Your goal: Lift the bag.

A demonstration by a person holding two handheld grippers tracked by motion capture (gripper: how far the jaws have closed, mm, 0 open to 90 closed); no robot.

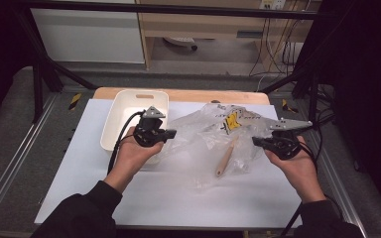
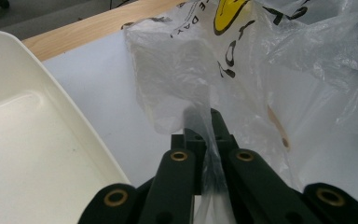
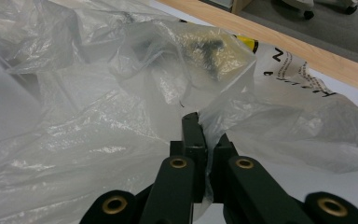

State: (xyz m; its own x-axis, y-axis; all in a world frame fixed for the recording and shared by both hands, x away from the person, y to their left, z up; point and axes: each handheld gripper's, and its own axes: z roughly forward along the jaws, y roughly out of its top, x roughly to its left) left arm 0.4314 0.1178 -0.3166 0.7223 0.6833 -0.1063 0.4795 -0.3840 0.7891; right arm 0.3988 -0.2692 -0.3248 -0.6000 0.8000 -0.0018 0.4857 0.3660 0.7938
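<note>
over the tabletop (image 1: 178, 198), the left gripper (image 1: 167, 134) and right gripper (image 1: 259, 141) each pinch the plastic bag (image 1: 213, 134) with fingers closed tight, probably to lift it.

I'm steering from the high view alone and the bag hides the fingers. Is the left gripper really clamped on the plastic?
Observer: Yes. In the left gripper view the left gripper is shut with a strip of the clear plastic bag pinched between its fingers.
Operator: And the right one?
Observer: The right gripper is shut on a fold of the bag's edge too; film is caught between its fingers.
Operator: Any print I can orient by?
Observer: Up close, black lettering runs beside a yellow mark on the bag.
Operator: Where is the white tub from the left gripper?
Observer: The white tub sits directly beside it, apart from the bag.
</note>
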